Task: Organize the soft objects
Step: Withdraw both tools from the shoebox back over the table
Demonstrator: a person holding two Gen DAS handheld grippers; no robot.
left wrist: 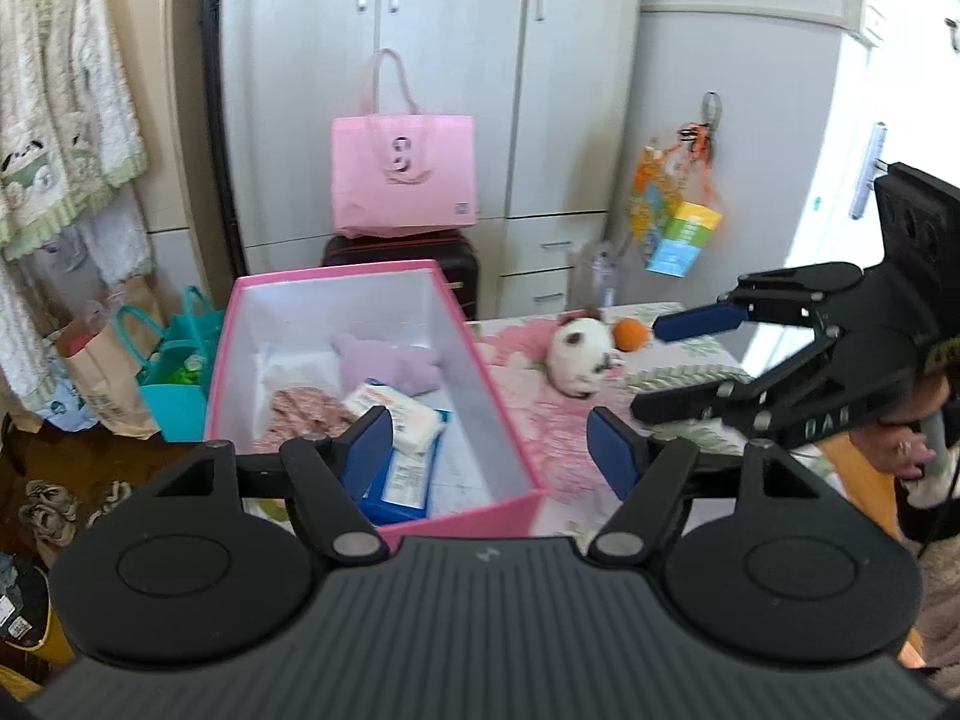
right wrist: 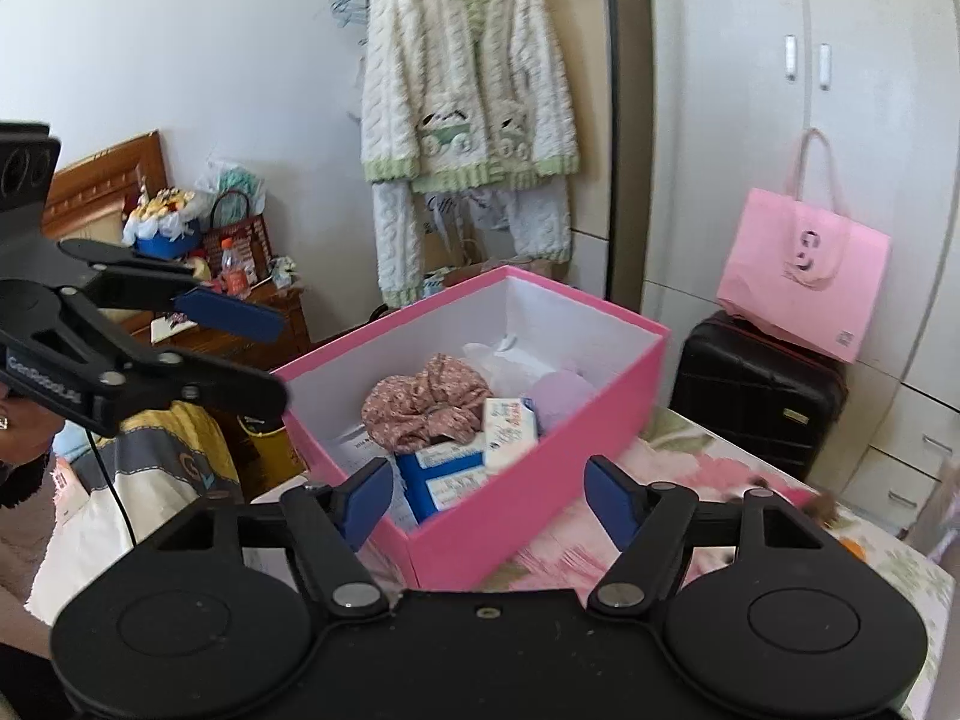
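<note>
A pink box [left wrist: 474, 336] with a white inside stands open on the floral bedspread [left wrist: 540, 420]. In it lie a purple plush [left wrist: 390, 366], a floral fabric piece [left wrist: 300, 411], a tissue pack [left wrist: 399, 417] and a blue carton [left wrist: 408, 477]. To its right on the bedspread are a white plush cat [left wrist: 579, 360] and an orange ball [left wrist: 630, 336]. My left gripper [left wrist: 491, 450] hovers over the box's near right corner, open and empty. My right gripper [right wrist: 489, 498] is open and empty above the box's [right wrist: 540, 444] near corner; it also shows from the side [left wrist: 651, 366].
A pink tote bag [left wrist: 405, 174] rests on a black suitcase [left wrist: 462, 264] before the white wardrobe. A teal bag [left wrist: 180, 372] and a paper bag [left wrist: 102, 378] stand on the floor at left. A knitted cardigan [right wrist: 468, 90] hangs behind the box. A person's hand [left wrist: 906, 450] holds the right gripper.
</note>
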